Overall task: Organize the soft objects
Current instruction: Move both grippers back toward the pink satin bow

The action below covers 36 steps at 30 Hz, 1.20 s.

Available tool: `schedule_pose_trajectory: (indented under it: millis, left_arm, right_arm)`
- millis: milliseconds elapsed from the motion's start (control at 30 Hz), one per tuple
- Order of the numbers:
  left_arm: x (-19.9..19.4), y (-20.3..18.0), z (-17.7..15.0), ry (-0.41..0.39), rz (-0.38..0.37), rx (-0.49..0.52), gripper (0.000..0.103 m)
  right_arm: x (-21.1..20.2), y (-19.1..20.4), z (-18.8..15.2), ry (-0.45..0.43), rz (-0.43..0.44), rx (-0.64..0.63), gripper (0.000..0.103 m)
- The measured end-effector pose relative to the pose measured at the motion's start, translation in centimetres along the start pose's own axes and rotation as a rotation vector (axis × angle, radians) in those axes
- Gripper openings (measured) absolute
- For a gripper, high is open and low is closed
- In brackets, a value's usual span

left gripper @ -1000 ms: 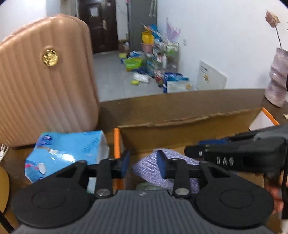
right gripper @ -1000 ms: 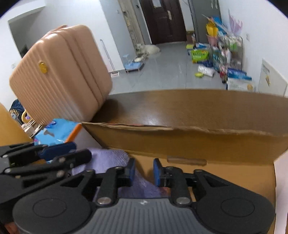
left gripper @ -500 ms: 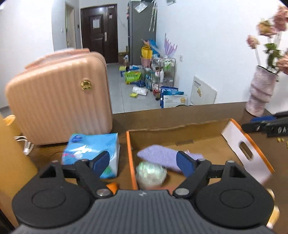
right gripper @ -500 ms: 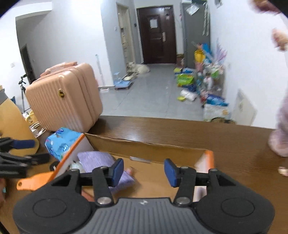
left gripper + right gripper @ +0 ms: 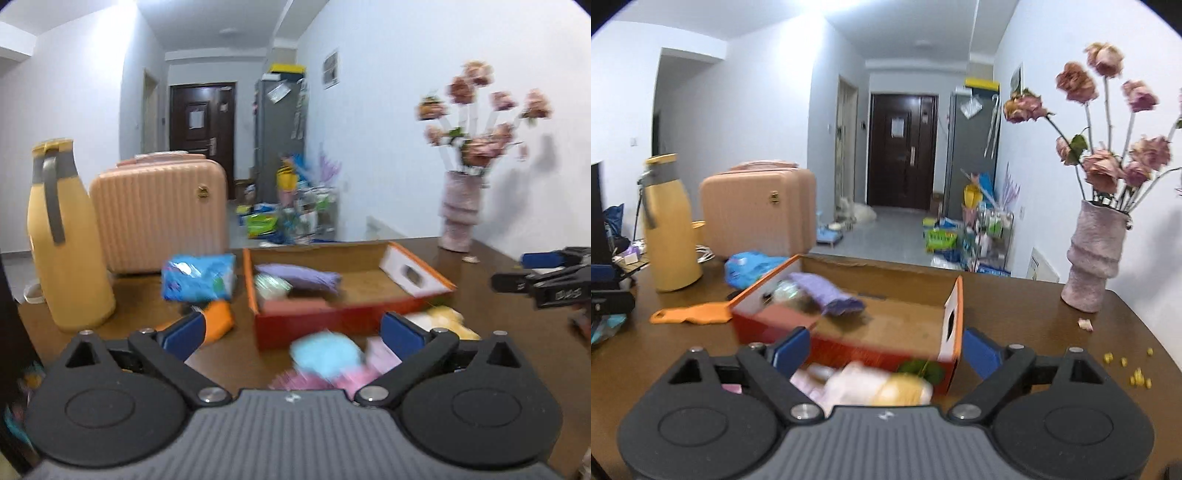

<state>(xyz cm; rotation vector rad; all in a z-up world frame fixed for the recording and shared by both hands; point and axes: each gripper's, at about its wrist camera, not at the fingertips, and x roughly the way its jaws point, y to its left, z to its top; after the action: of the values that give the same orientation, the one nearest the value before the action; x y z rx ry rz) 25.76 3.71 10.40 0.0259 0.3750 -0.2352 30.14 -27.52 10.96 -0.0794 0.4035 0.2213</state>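
Left wrist view: left gripper fingers have just been opening, now spread wide, nothing between the pads. Blue soft item and pink soft items lie on the surface just ahead of the fingers, toward 12 o'clock, in front of the orange box; purple cloth already inside at its 11 o'clock corner

Right wrist view: right gripper fingers have just been opening too, wide, empty. Pale pink and yellow soft things sit between the fingers, touching the box's near wall. Both hands look about equally near the pile; left lines up with the blue one
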Motion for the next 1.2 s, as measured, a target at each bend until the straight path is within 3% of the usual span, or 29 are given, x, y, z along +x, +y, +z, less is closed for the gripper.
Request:
schedule_pose_trajectory:
  millis: [67, 233, 467, 700, 867, 1033, 1100, 1133, 1200]
  left_arm:
    - [-2.7, -0.7, -3.1, -0.019, -0.044, 0.012, 0.103]
    - [-7.6, -2.2, -9.4, 0.016, -0.017, -0.043, 0.103]
    - [-10.9, -2.6, -13.3, 0.076, 0.003, -0.064, 0.103]
    - [-9.9, -2.9, -13.1, 0.076, 0.008, -0.063, 0.103]
    - [-7.4, -1.9, -12.6, 0.083, 0.037, -0.113, 0.103]
    - [-3.0, 0.3, -9.9, 0.075, 0.037, -0.203, 0.102]
    - [-0.5, 1.4, -8.7, 0.078, 0.038, -0.233, 0.093]
    - [0.6, 1.8, -8.2, 0.081, 0.033, -0.237, 0.083]
    - [2.8, 2.5, -7.4, 0.089, -0.003, -0.247, 0.079]
  right_arm:
    - [-2.7, 1.5, -2.9, -0.034, -0.004, -0.010, 0.091]
    - [-8.6, 5.1, -9.7, -0.054, 0.059, 0.016, 0.093]
    - [-13.1, 7.0, -15.3, -0.004, 0.081, 0.039, 0.094]
    - [-13.5, 6.8, -15.6, -0.018, 0.059, 0.065, 0.094]
    - [-11.3, 6.8, -15.2, 0.023, 0.068, 0.096, 0.092]
    - [-7.3, 7.5, -13.1, 0.067, 0.143, 0.124, 0.083]
    - [-4.9, 8.5, -11.5, 0.070, 0.165, 0.110, 0.078]
    - [-3.9, 9.0, -10.8, 0.068, 0.176, 0.104, 0.076]
    - [-1.1, 10.3, -9.1, 0.056, 0.213, 0.079, 0.069]
